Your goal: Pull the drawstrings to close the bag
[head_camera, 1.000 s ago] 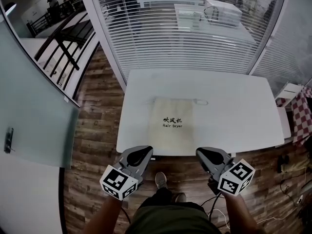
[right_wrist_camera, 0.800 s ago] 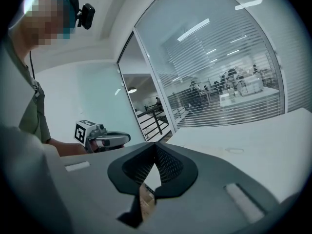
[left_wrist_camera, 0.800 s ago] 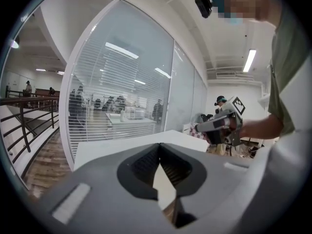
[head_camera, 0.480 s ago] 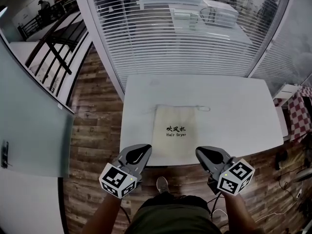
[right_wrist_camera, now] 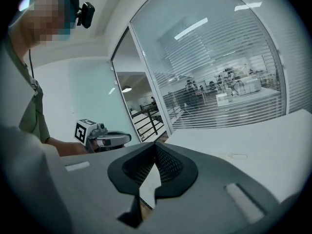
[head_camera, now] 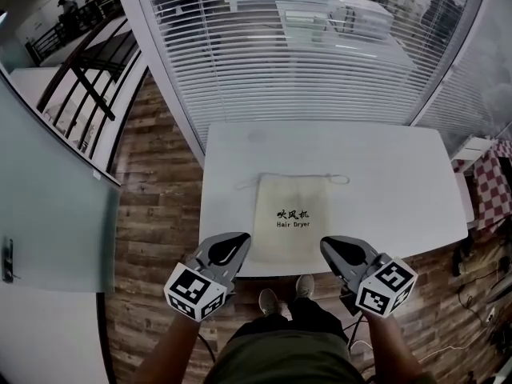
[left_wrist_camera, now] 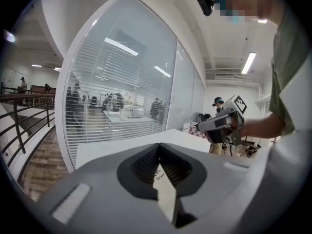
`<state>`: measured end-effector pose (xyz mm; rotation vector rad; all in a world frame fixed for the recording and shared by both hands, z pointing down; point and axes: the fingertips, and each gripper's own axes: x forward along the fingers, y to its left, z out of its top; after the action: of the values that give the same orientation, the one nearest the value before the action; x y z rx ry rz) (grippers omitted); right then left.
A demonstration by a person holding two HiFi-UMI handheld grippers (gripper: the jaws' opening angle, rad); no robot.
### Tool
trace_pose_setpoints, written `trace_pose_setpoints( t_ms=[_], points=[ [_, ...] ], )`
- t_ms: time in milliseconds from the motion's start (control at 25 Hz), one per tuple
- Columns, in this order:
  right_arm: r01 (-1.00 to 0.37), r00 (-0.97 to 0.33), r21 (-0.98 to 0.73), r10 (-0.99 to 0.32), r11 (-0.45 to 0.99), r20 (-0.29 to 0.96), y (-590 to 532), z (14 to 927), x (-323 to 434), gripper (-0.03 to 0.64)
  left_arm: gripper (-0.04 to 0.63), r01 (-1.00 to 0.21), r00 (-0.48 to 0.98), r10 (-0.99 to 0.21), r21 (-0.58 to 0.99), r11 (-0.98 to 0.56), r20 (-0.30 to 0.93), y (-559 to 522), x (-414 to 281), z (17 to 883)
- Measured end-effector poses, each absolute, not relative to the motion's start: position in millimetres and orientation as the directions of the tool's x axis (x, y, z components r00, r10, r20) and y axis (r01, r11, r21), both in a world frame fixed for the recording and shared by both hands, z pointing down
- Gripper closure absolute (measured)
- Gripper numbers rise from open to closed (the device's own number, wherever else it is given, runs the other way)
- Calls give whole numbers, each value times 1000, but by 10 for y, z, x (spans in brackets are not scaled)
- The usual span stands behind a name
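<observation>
**Head view.** White table [head_camera: 384, 174] on a wood-plank floor [head_camera: 160, 182], with venetian blinds [head_camera: 304, 62] behind.
- Beige drawstring bag [head_camera: 292, 238], printed "Hair Dryer", lies flat at the middle of the table's near edge.
- Its mouth is on the far side. The drawstring [head_camera: 336, 178] lies along the mouth and loops out to the right.
- Left gripper [head_camera: 240, 240] and right gripper [head_camera: 328, 245] are held at the near edge, flanking the bag's near end, well apart from the cord.

**Left gripper view.** Tongs pressed together at the tips, pinching nothing. The bag's printed face shows below, through the slot behind the tips. The right gripper is across.

**Right gripper view.** Tongs likewise closed tip to tip and empty. The left gripper is opposite, with bare tabletop to the right.
</observation>
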<state>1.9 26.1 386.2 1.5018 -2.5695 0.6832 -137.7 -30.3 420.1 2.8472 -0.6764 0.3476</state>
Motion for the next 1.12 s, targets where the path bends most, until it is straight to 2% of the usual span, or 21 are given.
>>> trace_pose_setpoints(
  t_ms=[520,920,1120],
  points=[
    [-818,-552,-379,-775,432,308,-253,4112,346,606,589,-509,835,-443,152,-847,327,-751,-1111,4403],
    [-825,-548,-387,-753,413,365,-717,4514,1068,607,589,-568,784,-471,160,-807,405,-1219,-661,4707],
    [-857,-509,-336,-745,391,431,-967,4830,1493,606,589,-624,719,-501,129,-771,482,-1473,-552,5020]
  ],
)
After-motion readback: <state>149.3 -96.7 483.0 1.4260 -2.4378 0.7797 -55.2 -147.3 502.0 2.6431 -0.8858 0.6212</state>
